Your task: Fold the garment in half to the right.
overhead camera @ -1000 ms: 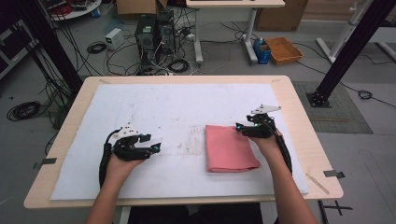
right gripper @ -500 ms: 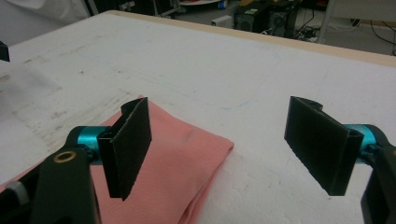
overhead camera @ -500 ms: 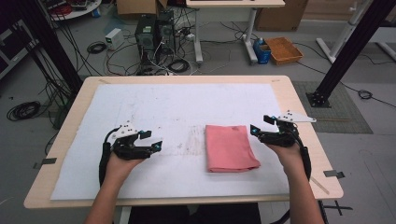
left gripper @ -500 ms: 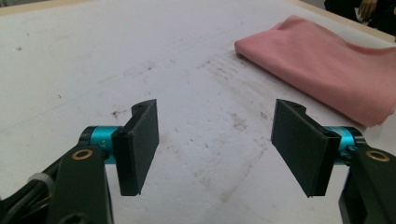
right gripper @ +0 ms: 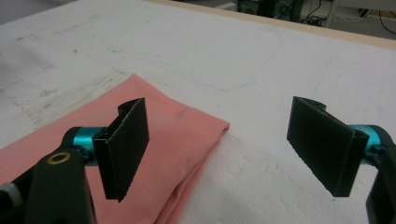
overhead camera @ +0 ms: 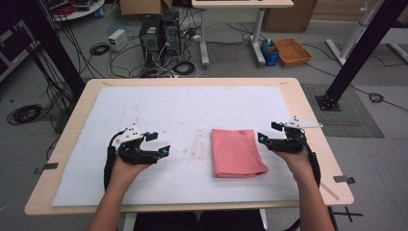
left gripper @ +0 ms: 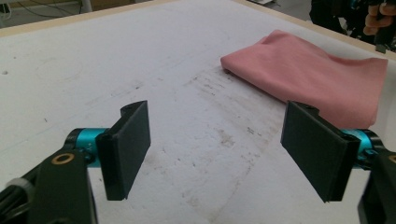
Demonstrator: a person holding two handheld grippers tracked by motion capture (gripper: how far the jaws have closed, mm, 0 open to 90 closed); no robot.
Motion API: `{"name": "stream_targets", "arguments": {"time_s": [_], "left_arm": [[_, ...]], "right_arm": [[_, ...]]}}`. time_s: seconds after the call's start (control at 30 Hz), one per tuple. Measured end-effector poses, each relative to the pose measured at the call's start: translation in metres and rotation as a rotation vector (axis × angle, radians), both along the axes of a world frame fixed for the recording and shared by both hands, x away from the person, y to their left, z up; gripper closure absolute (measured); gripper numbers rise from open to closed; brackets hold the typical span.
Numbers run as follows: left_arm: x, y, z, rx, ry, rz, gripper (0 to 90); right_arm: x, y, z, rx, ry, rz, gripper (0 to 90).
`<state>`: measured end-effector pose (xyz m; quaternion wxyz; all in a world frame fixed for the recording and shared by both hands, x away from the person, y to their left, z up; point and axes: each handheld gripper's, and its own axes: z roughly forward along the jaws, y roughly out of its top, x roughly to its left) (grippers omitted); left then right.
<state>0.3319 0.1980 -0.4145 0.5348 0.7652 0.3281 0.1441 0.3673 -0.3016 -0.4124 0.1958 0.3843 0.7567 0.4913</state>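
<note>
The folded pink cloth (overhead camera: 237, 152) lies flat on the white sheet (overhead camera: 192, 110) that covers the table (overhead camera: 308, 110), a little right of the middle and toward the near edge. It sits between the two tongs and neither one touches it.

The left gripper (overhead camera: 159, 143) is held over the sheet well to the left of the cloth, pointing right toward it. Its jaws have just been opening and now stand wide apart, with nothing between them but bare, scuffed white sheet; in the left gripper view the cloth (left gripper: 308, 74) lies farther off, beyond the jaws and to their right.

The right gripper (overhead camera: 269, 133) is held just beside the cloth's right edge, near its far right corner, pointing left. Its jaws have also just been opening and stand wide, holding nothing. In the right gripper view the cloth (right gripper: 177, 140) lies under and behind the left-hand jaw, its folded corner reaching partway into the gap, while the other jaw stands over bare sheet. The pads are clear of the fabric
</note>
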Motion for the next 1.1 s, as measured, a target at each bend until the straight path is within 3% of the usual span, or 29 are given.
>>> {"name": "stream_targets", "arguments": {"time_s": [0.23, 1.1], "left_arm": [[0.001, 0.002, -0.001, -0.007, -0.004, -0.003, 23.0], [0.003, 0.000, -0.003, 0.005, 0.009, 0.005, 23.0]], "right_arm": [[0.001, 0.006, -0.008, -0.035, 0.023, 0.008, 20.8], [0.002, 0.002, -0.013, -0.031, 0.047, -0.010, 20.7]]}}
